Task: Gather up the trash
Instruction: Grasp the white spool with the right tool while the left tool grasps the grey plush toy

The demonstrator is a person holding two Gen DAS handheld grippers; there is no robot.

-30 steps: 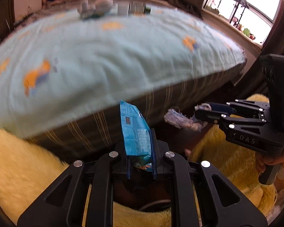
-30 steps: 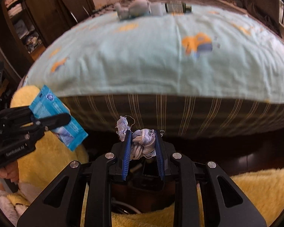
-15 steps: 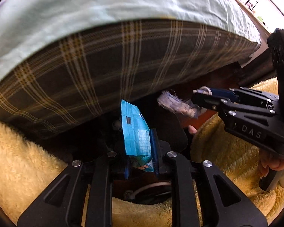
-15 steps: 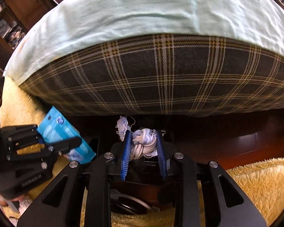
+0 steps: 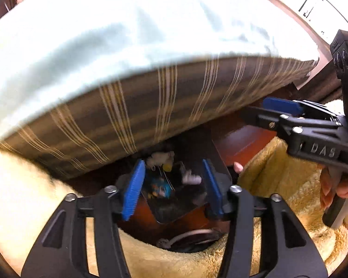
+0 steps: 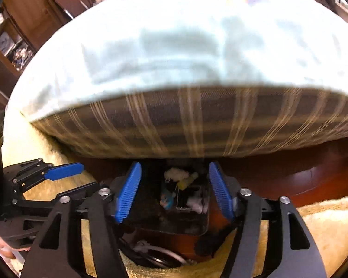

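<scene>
My left gripper is open and empty above a dark bin on the floor by the bed. The blue wrapper lies inside the bin with white scraps. My right gripper is open and empty over the same bin. The white tissue wad, a yellow bit and the blue wrapper lie in it. The right gripper also shows at the right of the left wrist view, and the left gripper at the left of the right wrist view.
The bed with a pale blue sheet and plaid mattress side overhangs the bin. A yellow fluffy rug covers the floor around it. Bare red-brown wood floor lies to the right. A cable loop lies near the bin.
Both grippers have opened. The blue wrapper left the left gripper and the tissue wad left the right gripper; both now lie in the bin. The views have tilted up slightly.
</scene>
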